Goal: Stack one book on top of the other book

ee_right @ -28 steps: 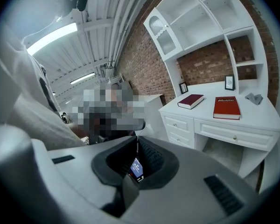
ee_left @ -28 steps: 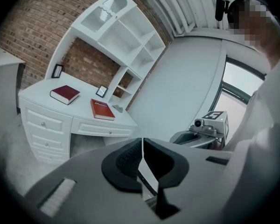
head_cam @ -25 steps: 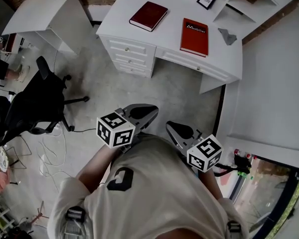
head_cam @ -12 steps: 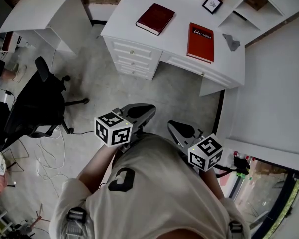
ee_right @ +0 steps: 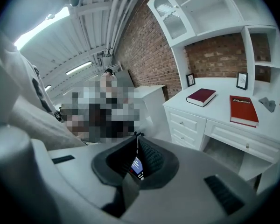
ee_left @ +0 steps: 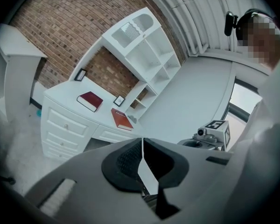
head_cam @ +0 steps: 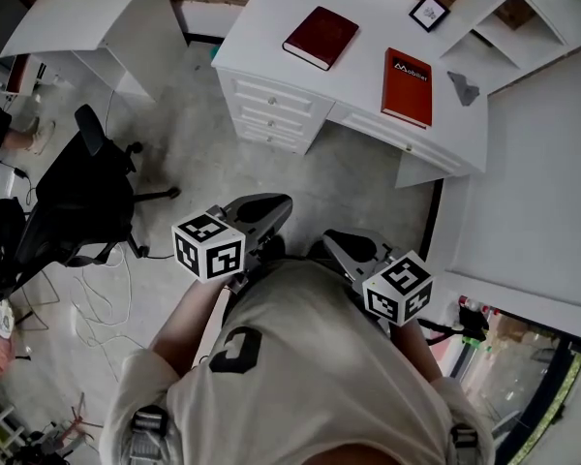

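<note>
Two books lie flat and apart on the white bench (head_cam: 366, 63): the dark red book (head_cam: 320, 37) at the left, the orange-red book (head_cam: 408, 87) at the right, unstacked. My left claw (head_cam: 268, 206) and right claw (head_cam: 341, 245) hover over the floor (head_cam: 358, 177), well short of the bench, each pinched fully closed, holding nothing.

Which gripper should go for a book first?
Right, probably. Both are shut and well short of the desk, but the right gripper lines up with the red book, which lies by the desk's front edge; the dark book lies further back, beyond the left gripper.
</note>
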Tool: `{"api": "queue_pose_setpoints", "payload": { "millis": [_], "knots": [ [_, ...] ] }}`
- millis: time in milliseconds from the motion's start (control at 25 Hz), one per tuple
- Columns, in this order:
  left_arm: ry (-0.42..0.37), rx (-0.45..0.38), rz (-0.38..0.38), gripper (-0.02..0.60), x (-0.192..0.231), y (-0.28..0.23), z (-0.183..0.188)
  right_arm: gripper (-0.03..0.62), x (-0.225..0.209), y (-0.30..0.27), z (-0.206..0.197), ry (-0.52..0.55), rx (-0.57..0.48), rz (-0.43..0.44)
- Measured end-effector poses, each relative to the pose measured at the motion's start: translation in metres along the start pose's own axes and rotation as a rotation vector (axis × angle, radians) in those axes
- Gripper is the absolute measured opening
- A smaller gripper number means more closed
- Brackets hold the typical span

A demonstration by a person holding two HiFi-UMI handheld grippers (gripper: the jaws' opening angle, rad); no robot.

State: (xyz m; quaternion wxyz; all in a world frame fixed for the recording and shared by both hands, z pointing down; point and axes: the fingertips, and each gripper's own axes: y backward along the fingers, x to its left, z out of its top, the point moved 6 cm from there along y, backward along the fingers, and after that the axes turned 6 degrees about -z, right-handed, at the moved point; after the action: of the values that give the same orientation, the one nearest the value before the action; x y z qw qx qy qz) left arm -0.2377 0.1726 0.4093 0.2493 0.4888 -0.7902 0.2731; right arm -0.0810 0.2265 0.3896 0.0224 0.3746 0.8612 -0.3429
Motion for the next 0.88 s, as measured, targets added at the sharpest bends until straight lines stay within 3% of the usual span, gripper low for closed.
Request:
{"api": "queue_pose_setpoints", "payload": {
  "millis": [560, 880],
  "knots": [
    [-0.015, -0.084, 0.14, 0.012, 0.025, 0.006, 0.04, 0.006, -0.038, -0.028, 0.031, 0.033, 0.024, 0.059],
    [-0.03, -0.057, 0.135, 0.012, 0.026, -0.033, 0.055, 0.006, -0.075, -0.029, 0.044, 0.023, 0.013, 0.066]
  ]
}}
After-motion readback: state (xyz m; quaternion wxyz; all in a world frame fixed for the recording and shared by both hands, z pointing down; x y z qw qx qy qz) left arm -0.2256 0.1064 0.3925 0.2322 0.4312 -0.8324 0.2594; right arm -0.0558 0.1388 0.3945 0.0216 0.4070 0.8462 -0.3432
